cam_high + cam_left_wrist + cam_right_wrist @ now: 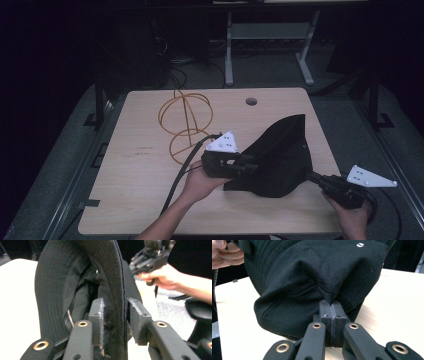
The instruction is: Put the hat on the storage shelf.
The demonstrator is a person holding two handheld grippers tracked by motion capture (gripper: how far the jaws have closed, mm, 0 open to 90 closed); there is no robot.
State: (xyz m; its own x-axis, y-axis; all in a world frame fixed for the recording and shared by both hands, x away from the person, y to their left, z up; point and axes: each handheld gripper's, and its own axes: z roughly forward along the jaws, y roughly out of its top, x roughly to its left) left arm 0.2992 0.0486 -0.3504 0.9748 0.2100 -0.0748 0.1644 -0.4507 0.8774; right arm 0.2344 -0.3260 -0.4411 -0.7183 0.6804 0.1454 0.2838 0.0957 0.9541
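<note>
The black hat is seen from the high view on the right half of the light wooden table, partly raised off the surface, its brim lifted toward the far edge. It is gripped from both sides: the left gripper is pressed into its near-left edge, held by the left hand, and the right gripper is met at its right edge, held by the right hand just off the table's corner. An orange wire stand is left standing on the table behind the left gripper, apart from the hat, and a round hole is visible near the far edge. Over to the left gripper view: the stitched brim of the hat is caught between the two jaws, which are closed in narrowly on the fabric, the left gripper clamped around the brim's edge; the right gripper's body and the hand holding it are seen farther off at upper right. And in the right gripper view: the right gripper is drawn fully together, a pinch of the hat's crown fabric being held between its pads, with the cloth puckered above the jaws and the hat resting partly on the table.
</note>
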